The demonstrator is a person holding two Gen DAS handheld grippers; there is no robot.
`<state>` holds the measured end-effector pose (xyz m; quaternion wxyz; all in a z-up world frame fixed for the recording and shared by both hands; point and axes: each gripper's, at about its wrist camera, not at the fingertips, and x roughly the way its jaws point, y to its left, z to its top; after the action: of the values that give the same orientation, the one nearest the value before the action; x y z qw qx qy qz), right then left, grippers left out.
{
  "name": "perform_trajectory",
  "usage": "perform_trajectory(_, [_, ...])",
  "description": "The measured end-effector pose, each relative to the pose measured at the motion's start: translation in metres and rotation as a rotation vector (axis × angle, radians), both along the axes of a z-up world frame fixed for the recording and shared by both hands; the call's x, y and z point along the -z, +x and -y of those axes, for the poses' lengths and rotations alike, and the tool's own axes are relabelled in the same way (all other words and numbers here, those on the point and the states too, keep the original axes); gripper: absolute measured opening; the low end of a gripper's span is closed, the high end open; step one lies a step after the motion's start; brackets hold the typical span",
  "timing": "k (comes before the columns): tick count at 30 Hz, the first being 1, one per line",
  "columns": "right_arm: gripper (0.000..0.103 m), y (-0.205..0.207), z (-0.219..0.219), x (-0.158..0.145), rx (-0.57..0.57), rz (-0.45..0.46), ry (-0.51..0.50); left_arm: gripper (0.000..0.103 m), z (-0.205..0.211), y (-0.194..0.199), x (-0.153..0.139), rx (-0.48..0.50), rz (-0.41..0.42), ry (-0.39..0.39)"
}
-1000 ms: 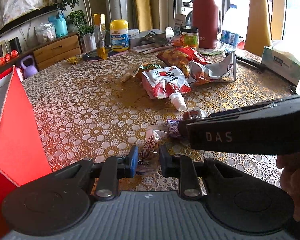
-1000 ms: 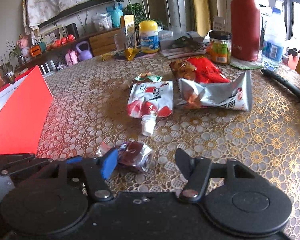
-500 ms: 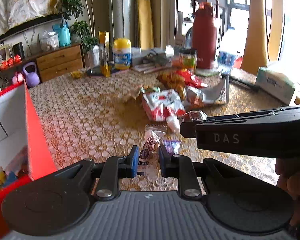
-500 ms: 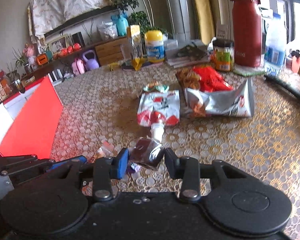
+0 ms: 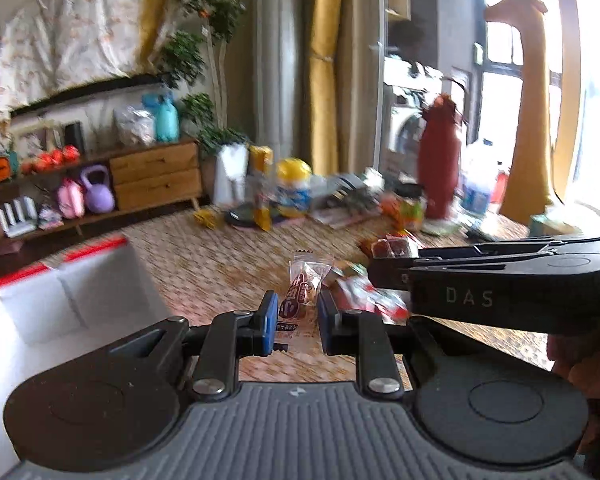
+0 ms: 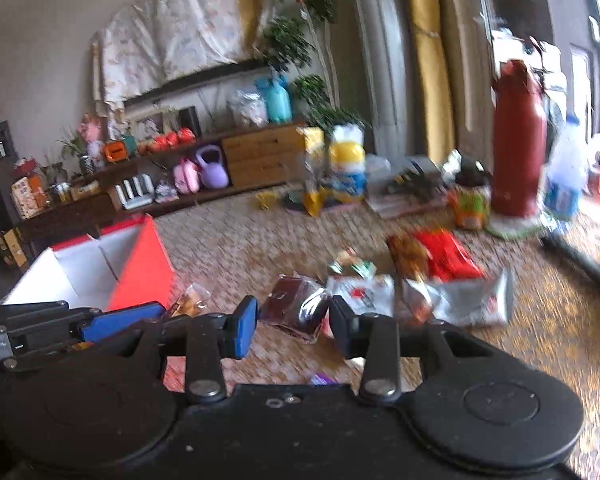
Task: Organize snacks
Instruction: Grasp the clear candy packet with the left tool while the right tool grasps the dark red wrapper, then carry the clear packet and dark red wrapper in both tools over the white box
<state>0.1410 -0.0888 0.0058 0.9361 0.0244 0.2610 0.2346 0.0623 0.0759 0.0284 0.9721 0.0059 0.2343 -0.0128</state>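
Both grippers loaded above the gold-patterned round table (image 6: pixel 540 320)
Left gripper (image 5: pixel 298 312) clamps a clear-wrapped small candy packet (image 5: pixel 302 288) — right gripper (image 6: pixel 294 314) grasps a dark-red foil snack pouch (image 6: pixel 292 304).

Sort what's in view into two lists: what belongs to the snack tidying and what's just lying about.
Part of the job:
- clear-wrapped snack in left gripper
- dark snack packet in right gripper
- red box
- silver bag
- red bag

Lying about:
- red flask
- yellow-capped bottle
- purple kettlebell
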Motion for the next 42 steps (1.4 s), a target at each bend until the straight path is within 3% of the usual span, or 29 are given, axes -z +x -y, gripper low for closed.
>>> perform_trajectory(9, [0.037,0.005,-0.059,-0.037,-0.143,0.066,0.018,0.02,-0.074,-0.01,-0.026,-0.173,0.031,0.038])
perform_trajectory(17, [0.037,0.008,-0.126,-0.048,-0.29,0.065,-0.007,0.021,-0.141,0.003,-0.026,-0.285,-0.048,0.038])
perform_trajectory(29, [0.037,0.042,-0.224,-0.027,-0.396,-0.078,-0.148,0.02,-0.194,0.032,0.011,-0.294,-0.226,0.023])
perform_trajectory(42, [0.037,0.07,-0.266,0.005,-0.387,-0.209,-0.254,0.02,-0.207,0.064,0.039,-0.283,-0.395,0.009])
